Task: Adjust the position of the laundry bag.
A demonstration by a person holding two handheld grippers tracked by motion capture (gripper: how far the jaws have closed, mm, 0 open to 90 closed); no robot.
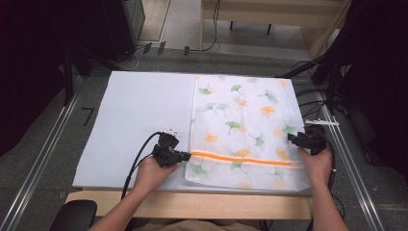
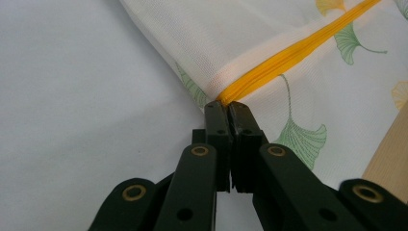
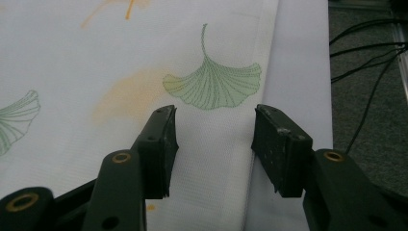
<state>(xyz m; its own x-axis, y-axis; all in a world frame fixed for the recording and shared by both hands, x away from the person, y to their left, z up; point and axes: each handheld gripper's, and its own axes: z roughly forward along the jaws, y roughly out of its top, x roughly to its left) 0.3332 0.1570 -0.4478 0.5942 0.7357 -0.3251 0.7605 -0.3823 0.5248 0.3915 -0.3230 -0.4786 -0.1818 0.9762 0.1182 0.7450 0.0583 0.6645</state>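
A white mesh laundry bag printed with green and orange ginkgo leaves (image 1: 245,127) lies flat on the right half of the pale worktop (image 1: 134,120). At lower centre of the high view, the left tongs (image 1: 186,155) are clamped tight on the end of the bag's orange zipper (image 2: 284,55). At the right edge, the right tongs (image 3: 214,149) stand apart, gripping nothing, over the bag's side hem.

Matt mesh cloth bag (image 1: 243,126)

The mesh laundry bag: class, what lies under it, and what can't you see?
The mesh laundry bag lies flat on a white sheet covering the table. The sheet beneath it and any contents are hidden by the printed mesh.
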